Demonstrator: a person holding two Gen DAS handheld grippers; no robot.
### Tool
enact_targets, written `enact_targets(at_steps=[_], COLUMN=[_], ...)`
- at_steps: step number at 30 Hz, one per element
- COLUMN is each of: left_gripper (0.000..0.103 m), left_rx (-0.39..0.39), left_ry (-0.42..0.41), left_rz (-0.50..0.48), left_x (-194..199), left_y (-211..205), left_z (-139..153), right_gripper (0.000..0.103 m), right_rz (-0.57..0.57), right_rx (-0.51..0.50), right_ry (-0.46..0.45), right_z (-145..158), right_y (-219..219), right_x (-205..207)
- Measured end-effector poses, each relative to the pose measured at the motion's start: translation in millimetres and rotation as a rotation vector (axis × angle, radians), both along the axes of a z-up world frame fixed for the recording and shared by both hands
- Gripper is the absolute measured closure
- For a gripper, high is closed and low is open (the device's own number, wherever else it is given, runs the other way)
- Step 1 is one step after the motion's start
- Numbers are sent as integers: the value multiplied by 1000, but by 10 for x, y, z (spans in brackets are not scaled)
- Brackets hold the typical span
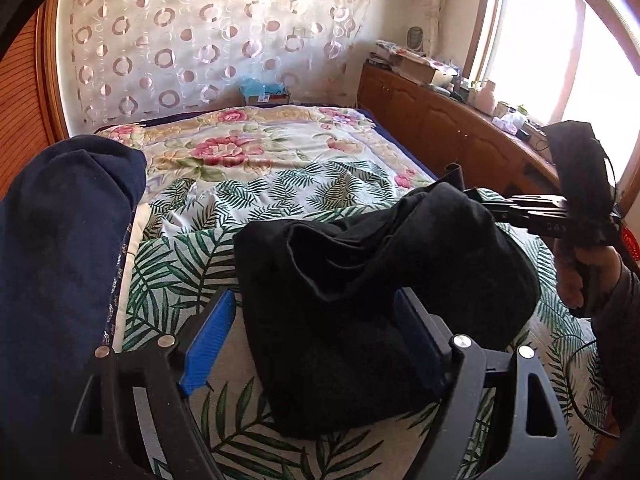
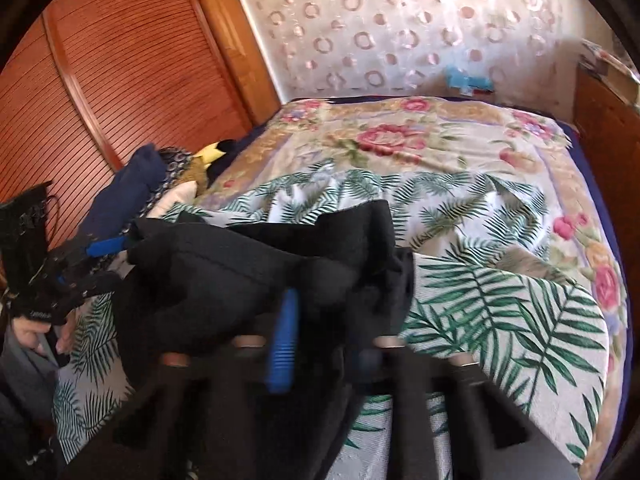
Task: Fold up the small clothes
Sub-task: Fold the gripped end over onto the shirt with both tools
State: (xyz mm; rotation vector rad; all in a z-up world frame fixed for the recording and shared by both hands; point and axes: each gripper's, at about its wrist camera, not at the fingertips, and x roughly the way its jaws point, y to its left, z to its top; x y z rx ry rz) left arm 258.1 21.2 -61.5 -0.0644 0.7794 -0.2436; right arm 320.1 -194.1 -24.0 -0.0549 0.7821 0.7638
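A: State of the left hand-held gripper (image 1: 316,344)?

B: Jaws spread wide. The black garment (image 1: 380,280) lies between and ahead of the blue pads (image 1: 208,344), with nothing pinched. In the right wrist view the tip seems to sit at the cloth's left edge; contact cannot be confirmed.

A: Right hand-held gripper (image 2: 324,344)?

B: Jaws close together, apparently clamped on the garment's near-right edge. The frame is blurred, so treat this as a judgement.

A: Garment location and progress?

B: It sits bunched on the palm-leaf sheet of the bed (image 1: 280,168), partly lifted toward the right gripper. No clean fold is visible; folding appears early. A pile of other clothes (image 2: 160,184) rests at the bed's left edge.

A: Pose?

B: Both grippers point across the bed, flanking the garment.
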Motion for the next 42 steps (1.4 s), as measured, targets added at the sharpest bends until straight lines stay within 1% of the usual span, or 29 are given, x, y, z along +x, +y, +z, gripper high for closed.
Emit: enact_targets(at_steps=[1,3,6,7,11,14,17,19,21,24,26,30,31,32,34,36,37,38,39,40,41,42], left_gripper=[21,21,21,21,21,21,21,21,21,21,22,32,36,38,39,44,54,64,69,79,85,86], left_rx=[4,19,42,47,56,19,-19,-6,4,3,-15,-70,-80,-88,-79,-78,-82,-84,-79,-74,-68,-70], left_ry=[3,9,-1,0,17,62,88,101,110,127,130,136,138,141,141,136,135,135,131,127,119,110], left_rz=[2,9,29,39,60,77,97,106,106,100,97,70,60,51,42,34,26,16,6,-2,-15,-18], left_x=[17,56,103,132,297,455,561,623,645,660,656,643,643,648,655,654,652,644,635,625,599,577], left_y=[22,17,51,69,88,142,188,185,159,155,169,185,175,166,138,116,98,85,62,48,26,29], left_z=[-7,-18,-26,-33,-66,-156,-227,-259,-285,-332,-341,-333,-324,-322,-318,-313,-301,-289,-271,-256,-227,-201], right_gripper=[94,95,95,95,95,95,76,45,35,35,35,35,35,35,35,35,35,37,45,57,63,71], right_rz=[-1,-51,-164,-185,-186,-179,-171,-154,-148,-127,-117,-91,-87,-83,-80,-78,-76,-71,-60,-34,-16,-5], right_rx=[4,15,-5,-22,-34,-35,-36,-22,-22,-48,-62,-87,-87,-85,-80,-73,-71,-72,-71,-60,-48,-41], right_ry=[-25,-75,-91,-102,-97,-108,-113,-100,-85,-45,-15,17,23,29,27,30,28,23,18,26,36,42], right_z=[13,45,46,49,-10,-11,35,20,-21,-110,-147,-184,-193,-178,-174,-175,-181,-186,-196,-199,-214,-234], right_y=[-20,-131,-277,-300,-284,-285,-233,-173,-198,-160,-135,-49,-38,-22,-31,-46,-46,-38,-29,-16,-4,1], right_x=[-26,-40,19,27,29,21,6,26,33,84,139,217,257,285,328,361,377,382,317,322,310,307])
